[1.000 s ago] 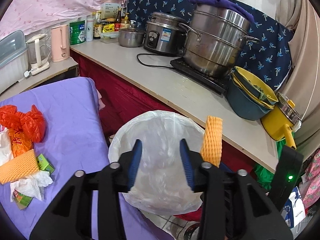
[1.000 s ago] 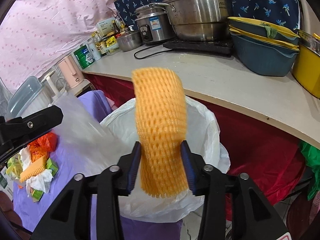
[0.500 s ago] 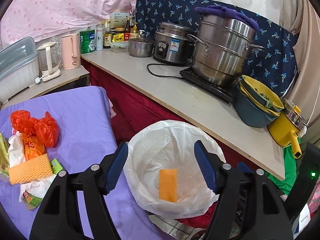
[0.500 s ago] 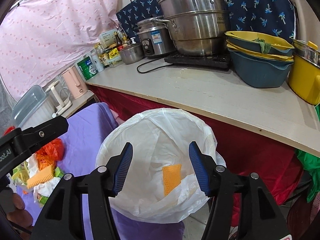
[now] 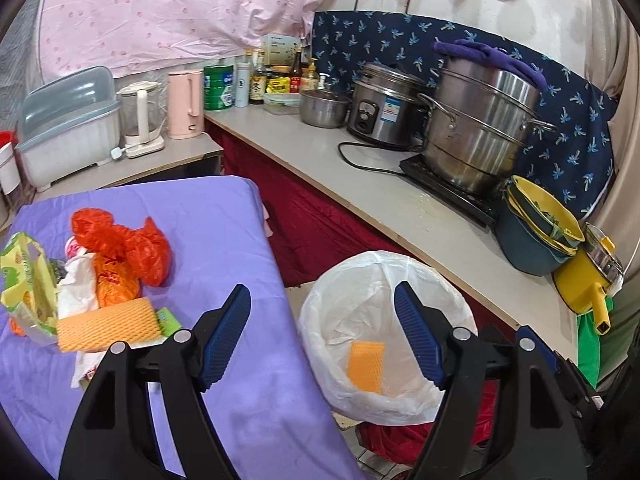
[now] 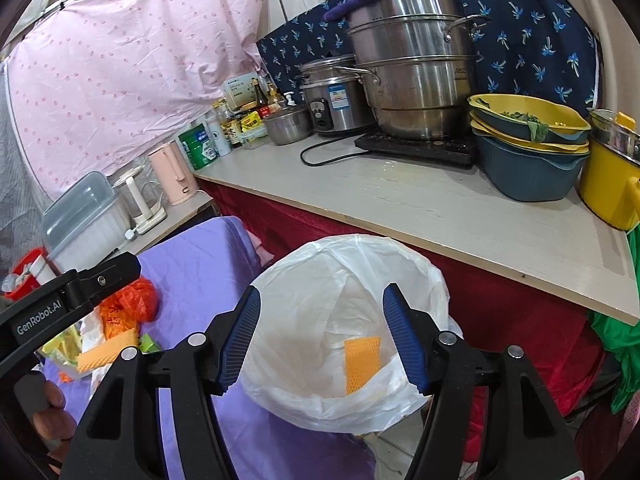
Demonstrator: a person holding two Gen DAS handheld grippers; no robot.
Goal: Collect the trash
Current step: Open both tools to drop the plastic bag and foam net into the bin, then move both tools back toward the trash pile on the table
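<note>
A bin lined with a white plastic bag (image 5: 384, 280) stands beside the purple-covered table (image 5: 224, 224); it also shows in the right wrist view (image 6: 352, 264). An orange foam net (image 5: 366, 366) lies inside it, also seen in the right wrist view (image 6: 362, 362). On the table lies a trash pile: a second orange foam net (image 5: 106, 324), a red plastic bag (image 5: 128, 244), white tissue (image 5: 78, 288) and a yellow-green packet (image 5: 24, 280). My left gripper (image 5: 322, 338) is open and empty above the table edge and bin. My right gripper (image 6: 320, 338) is open and empty above the bin.
A long counter (image 5: 360, 184) behind the bin carries a steel steamer pot (image 5: 476, 132), a rice cooker (image 5: 384, 108), stacked bowls (image 5: 536, 236), a yellow pot (image 5: 588, 280), bottles and a pink kettle (image 5: 184, 104). A dish box (image 5: 68, 132) stands at the left.
My right gripper opened and dropped the orange foam net into the bag. My left gripper let go of the bag's rim, opened wide and drew back to the left.
</note>
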